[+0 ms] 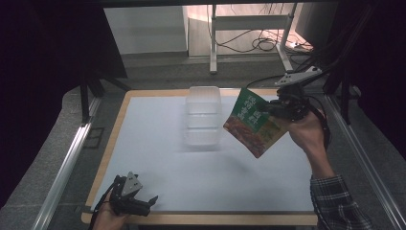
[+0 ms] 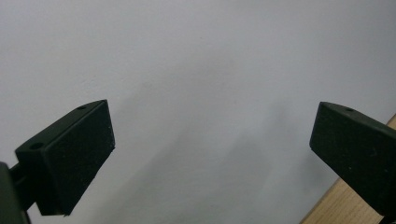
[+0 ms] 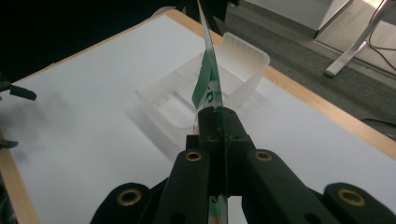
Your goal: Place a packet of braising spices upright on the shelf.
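Right gripper, seen from the high view, is raised over the table's far right and clamps a green food pouch by its edge; the pouch carries pale characters too small to read above a picture of food. Just left of it stands a clear plastic container, nothing visible inside, on the white table. Near the front edge the left gripper sits low. Its own view has both jaws spread wide over bare white surface beside the wooden rim. From the right gripper view, jaws are pinched on the pouch, seen edge-on above the container.
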Tool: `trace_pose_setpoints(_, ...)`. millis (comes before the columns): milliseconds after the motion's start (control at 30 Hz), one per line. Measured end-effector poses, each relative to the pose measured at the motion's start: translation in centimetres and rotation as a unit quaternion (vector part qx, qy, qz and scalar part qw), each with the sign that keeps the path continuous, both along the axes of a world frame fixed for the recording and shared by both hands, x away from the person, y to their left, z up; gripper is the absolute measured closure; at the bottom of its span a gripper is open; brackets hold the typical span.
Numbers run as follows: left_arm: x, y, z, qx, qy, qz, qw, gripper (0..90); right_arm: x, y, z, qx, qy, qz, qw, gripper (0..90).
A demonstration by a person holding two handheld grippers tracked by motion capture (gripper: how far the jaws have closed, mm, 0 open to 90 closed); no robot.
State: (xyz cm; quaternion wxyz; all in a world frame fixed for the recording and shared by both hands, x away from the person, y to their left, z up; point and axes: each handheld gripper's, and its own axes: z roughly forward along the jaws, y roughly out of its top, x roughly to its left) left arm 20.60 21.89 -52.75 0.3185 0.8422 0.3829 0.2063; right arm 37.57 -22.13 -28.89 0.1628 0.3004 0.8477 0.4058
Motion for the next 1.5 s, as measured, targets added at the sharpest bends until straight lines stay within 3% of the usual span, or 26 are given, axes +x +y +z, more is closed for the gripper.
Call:
trace_pose_setpoints(400,0.0,0.0,0.0,0.000,0.000,-0.001,1.0000,0.0,2.2,1.0,1.7,0.009,-0.006,0.006,0.9999,88.9)
trace_pose_setpoints(633,0.0,0.0,0.0,-0.004,0.000,0.002,1.0000,0.0,3.6,2.7,2.4,0.027,-0.005,0.022,0.9994,88.9)
trace_pose_setpoints(800,0.0,0.1,0.0,-0.003,0.000,0.000,1.0000,0.0,4.4,4.4,2.8,0.026,-0.012,0.030,0.9991,88.9)
trace_pose_setpoints(1233,0.0,0.1,0.0,-0.005,0.000,-0.001,1.0000,0.0,6.4,8.1,3.1,0.048,-0.032,0.038,0.9976,88.9)
trace_pose_setpoints(1500,0.0,0.1,0.0,-0.007,0.000,-0.001,1.0000,0.0,7.6,10.1,2.1,0.051,-0.037,0.041,0.9971,88.9)
